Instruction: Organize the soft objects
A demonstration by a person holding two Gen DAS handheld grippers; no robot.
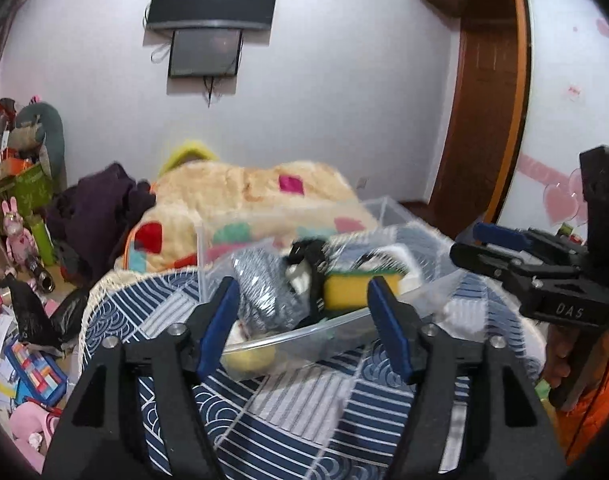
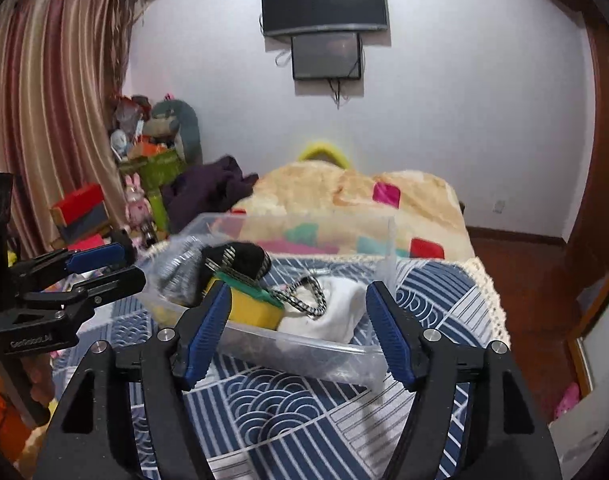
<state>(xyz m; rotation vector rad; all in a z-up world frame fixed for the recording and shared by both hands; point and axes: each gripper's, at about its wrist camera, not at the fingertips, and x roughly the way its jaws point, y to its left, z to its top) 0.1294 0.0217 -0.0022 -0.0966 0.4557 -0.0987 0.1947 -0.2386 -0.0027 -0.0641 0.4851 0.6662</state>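
Observation:
A clear plastic bin (image 1: 304,330) (image 2: 316,354) sits on a blue patterned cloth (image 1: 288,412) (image 2: 288,412). In it lie a yellow sponge with a green top (image 1: 356,286) (image 2: 256,306), a silver-grey pouch (image 1: 260,288) (image 2: 176,272), a black item (image 2: 240,254), a white cloth (image 2: 328,316) with a black-and-white cord (image 2: 304,300), and a pale yellow ball (image 1: 250,358). My left gripper (image 1: 304,308) is open and empty just before the bin's near wall. My right gripper (image 2: 298,312) is open and empty before the bin too. Each gripper shows in the other's view, the right (image 1: 484,248) and the left (image 2: 104,264).
A bed with a cream blanket with coloured patches (image 1: 244,196) (image 2: 364,196) and a dark purple garment (image 1: 96,208) lies behind. Toys, boxes and papers clutter the floor at left (image 1: 20,320). A wooden wardrobe (image 1: 488,100) stands at right. A TV (image 2: 324,2) hangs on the wall.

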